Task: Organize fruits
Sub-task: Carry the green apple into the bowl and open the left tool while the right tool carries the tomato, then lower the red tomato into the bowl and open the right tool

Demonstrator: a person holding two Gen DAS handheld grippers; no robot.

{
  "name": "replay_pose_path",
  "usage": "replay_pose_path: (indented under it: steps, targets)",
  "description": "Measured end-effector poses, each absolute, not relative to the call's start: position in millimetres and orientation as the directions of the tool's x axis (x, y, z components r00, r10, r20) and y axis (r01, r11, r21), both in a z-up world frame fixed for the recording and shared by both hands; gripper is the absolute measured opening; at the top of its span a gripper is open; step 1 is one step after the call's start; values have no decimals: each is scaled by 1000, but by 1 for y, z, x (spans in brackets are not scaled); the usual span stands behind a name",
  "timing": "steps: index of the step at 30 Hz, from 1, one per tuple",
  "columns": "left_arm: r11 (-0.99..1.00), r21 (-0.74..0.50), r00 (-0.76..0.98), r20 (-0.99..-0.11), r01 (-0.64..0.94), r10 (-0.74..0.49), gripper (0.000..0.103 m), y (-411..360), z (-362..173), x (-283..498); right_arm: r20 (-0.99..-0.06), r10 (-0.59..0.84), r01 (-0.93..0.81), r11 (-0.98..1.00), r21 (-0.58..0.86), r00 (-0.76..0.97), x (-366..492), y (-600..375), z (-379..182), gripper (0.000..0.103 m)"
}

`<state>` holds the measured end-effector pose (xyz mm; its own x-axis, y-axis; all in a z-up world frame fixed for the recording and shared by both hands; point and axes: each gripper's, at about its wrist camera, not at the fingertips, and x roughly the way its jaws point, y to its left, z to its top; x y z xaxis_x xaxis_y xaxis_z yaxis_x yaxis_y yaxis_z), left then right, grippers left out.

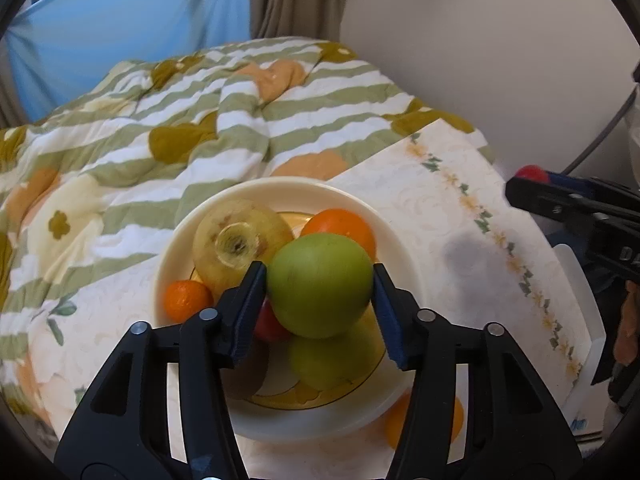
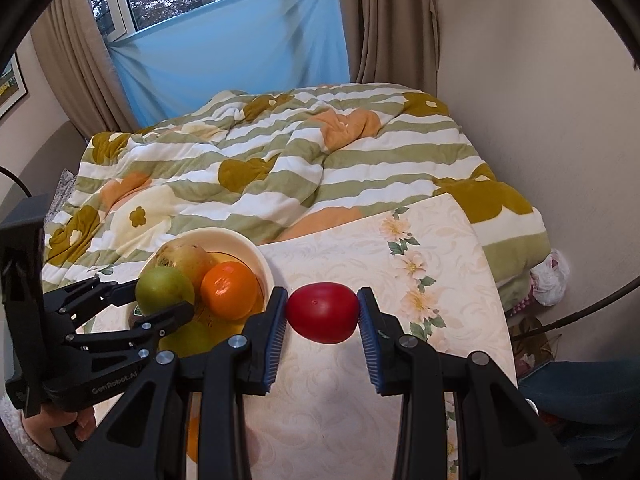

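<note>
Left wrist view shows the left gripper [image 1: 320, 294] tilted down over the bowl [image 1: 404, 240], jaws parted around a green apple [image 1: 320, 284], the right pad just clear. Right gripper [image 2: 322, 314], angled down beside the bowl, clamps a red fruit [image 2: 322, 313] over the tablecloth [image 2: 440, 248]

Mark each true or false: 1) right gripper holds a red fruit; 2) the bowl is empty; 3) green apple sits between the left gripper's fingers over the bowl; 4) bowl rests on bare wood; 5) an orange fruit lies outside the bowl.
1) True. The right gripper is shut on the red fruit.
2) False. The bowl holds several fruits, among them a yellowish fruit and an orange.
3) True. The green apple is between the left gripper fingers, above the bowl; the right pad stands just clear of it.
4) False. The bowl rests on a floral cloth.
5) True. An orange fruit outside the bowl lies by the near rim.
</note>
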<state>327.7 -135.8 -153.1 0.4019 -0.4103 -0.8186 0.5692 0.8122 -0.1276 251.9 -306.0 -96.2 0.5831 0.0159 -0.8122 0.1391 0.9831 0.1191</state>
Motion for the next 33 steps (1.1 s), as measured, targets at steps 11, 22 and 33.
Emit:
replay_pose_path:
  steps: [11,22,33]
  targets:
    - [829,-174,457,-765,531,-453,103,-113,-126,321,-814,39,103,987,120,580,257,-297,-97,33]
    - [896,-129,522,-774,425,-359,103,-66,-108,305,-786,136,-35,989,143,603,256,-272,-92,33]
    - [944,-106,580,-766,313,-278,103,-29,-94,289,-769,227,-205,970,127,597,252,-253,-113,33]
